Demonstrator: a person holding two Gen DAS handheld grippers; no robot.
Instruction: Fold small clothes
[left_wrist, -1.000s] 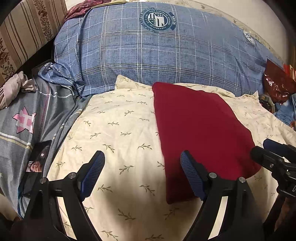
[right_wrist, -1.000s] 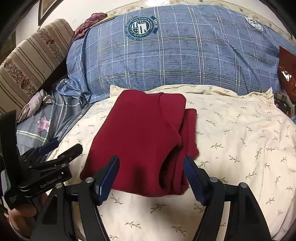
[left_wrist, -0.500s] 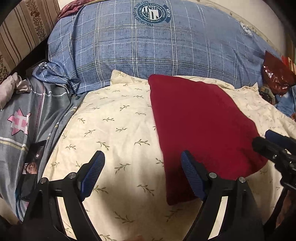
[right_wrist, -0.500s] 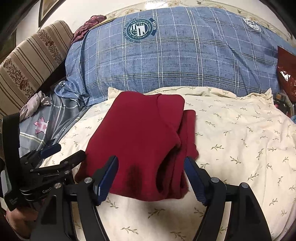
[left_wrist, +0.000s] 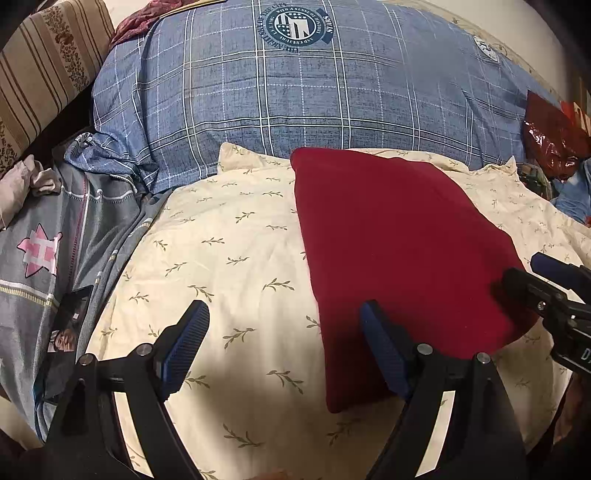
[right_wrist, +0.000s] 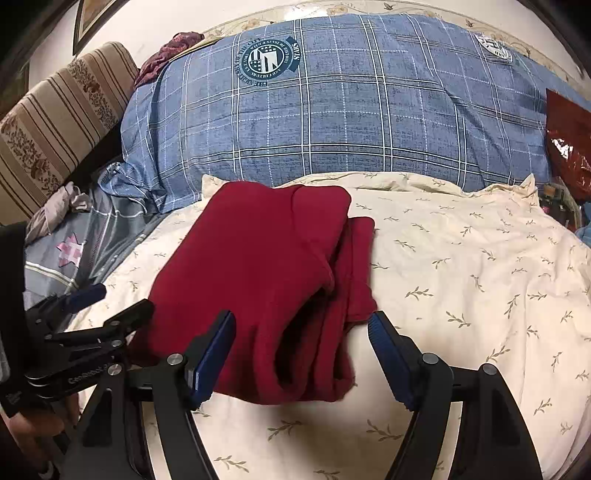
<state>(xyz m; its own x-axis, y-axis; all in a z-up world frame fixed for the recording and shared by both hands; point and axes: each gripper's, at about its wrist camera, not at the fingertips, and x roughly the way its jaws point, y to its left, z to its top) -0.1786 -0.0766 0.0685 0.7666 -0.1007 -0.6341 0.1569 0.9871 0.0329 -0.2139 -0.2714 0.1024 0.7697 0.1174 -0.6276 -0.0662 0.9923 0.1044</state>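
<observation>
On the cream bedspread (right_wrist: 461, 266) with the little olive sprig print sits the dark red garment (right_wrist: 266, 280), already folded up into a chunky rectangle, lying just in front of the big blue plaid pillow (right_wrist: 332, 110) and a bit left of the middle of the spread in the right wrist view. From the right wrist side you can see the layered edges stacked on its right side, with a loose, open fold gaping at the near corner, so it's soft and kinda floppy, looks like a matte knit or fleece. From the left wrist view it reads as one smooth flat slab with a clean straight left edge. The left gripper (left_wrist: 284, 347) is spread wide with nothing in it, blue ribbed pads, its right finger over the near left corner of the red fabric. The right gripper (right_wrist: 301, 354) is wide open too, empty, its fingers straddling the garment's near edge. The pillow has a round crest printed on it, and a grey sheet (left_wrist: 44, 236) with a pink star is bunched up off to the left
</observation>
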